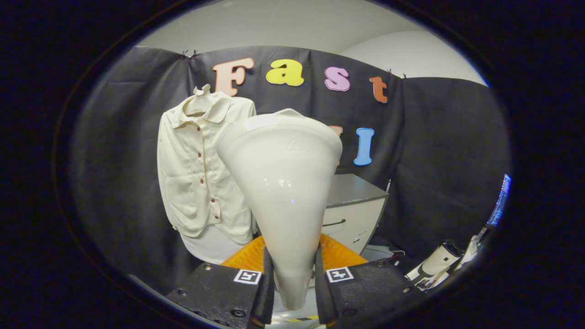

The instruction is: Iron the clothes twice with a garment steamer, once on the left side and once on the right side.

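Gripper point(292, 283) clamps the garment steamer point(283, 183) between both fingers, cream shirt point(196, 169) hanging just beyond, leftward.

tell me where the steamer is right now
In the gripper view the garment steamer stands upright, clamped between the gripper fingers, its head just right of the hanging cream shirt.

A staged test booth, lab-like: black cloth point(438, 151) is pinned up as walls under a plain white ceiling point(283, 23), with a grey drawer cabinet point(354, 205) and a lit screen point(499, 201) off to one side.
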The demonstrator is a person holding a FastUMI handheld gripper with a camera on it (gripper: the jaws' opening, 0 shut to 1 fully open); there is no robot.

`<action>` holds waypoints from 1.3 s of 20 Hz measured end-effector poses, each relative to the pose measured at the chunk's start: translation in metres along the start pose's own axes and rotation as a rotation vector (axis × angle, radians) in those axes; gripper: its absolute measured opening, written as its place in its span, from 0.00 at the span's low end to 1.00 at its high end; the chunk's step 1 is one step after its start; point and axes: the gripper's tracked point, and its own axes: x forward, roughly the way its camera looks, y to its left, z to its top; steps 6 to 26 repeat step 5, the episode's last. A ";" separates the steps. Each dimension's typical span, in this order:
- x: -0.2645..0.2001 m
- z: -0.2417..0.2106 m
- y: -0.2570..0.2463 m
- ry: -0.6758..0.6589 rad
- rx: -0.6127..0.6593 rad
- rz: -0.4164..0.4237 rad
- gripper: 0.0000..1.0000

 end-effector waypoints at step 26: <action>0.005 -0.004 -0.020 -0.037 0.029 0.043 0.37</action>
